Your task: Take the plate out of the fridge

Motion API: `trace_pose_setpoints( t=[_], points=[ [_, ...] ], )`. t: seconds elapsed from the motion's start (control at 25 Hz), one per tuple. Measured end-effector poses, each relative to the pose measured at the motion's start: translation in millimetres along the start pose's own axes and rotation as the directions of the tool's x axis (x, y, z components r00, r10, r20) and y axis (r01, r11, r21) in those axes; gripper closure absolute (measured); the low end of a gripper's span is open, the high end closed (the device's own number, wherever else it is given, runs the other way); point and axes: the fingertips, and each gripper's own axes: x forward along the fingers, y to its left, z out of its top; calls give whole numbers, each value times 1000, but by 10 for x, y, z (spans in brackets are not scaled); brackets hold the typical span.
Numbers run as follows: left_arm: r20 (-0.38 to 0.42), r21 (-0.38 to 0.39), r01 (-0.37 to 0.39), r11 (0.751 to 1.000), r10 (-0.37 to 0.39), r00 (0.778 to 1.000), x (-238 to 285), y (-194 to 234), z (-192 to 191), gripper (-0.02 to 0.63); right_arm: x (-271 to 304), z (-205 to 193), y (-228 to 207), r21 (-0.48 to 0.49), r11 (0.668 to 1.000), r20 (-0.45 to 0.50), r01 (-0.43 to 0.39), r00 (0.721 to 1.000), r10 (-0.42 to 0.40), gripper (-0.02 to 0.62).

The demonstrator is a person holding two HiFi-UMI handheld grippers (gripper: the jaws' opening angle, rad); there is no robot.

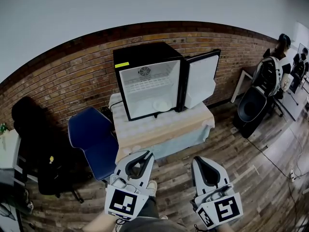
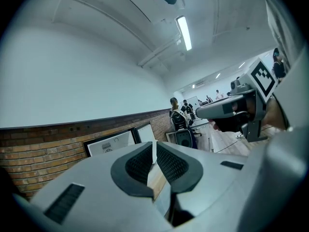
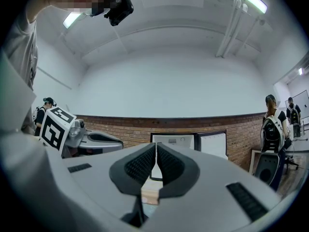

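Plate, white, lies on the bottom of the fridge, under the wire shelf and toward the right side of the compartment. Nothing touches it. The fridge is a small black one. Its door is swung wide to the right, showing the white inside. It stands on a table draped with a pale cloth, set against a brick wall.

The person stands well back from the table on the wood floor, holding both grippers low and side by side, pointed level at the fridge. The left gripper has its jaws closed, the ribbed pads meeting at the tips with nothing between them. The right gripper is closed the same way, with only a thin slit between the pads, and is empty. Both are well apart from the plate.

A blue chair sits just left of the table. Off to the right, near the wall, a person with a backpack stands by a dark seat.
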Motion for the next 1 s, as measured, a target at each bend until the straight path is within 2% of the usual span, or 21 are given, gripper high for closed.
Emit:
trace_pose_setpoints(
  t=[0.48, 0.84, 1.0],
  points=[
    [-3, -16, 8, 1000, -8, 1000, 367, 229, -188, 568, 429, -164, -178, -8, 1000, -27, 2, 1000, -2, 565],
    [-31, -47, 26, 999, -27, 999, 829, 523, -427, 568, 989, -372, -394, 3, 1000, -75, -5, 997, 5, 565],
    [-34, -37, 43, 998, -45, 998, 1079, 683, -513, 568, 1273, -474, -506, 12, 1000, -101, -5, 995, 6, 565]
  ],
)
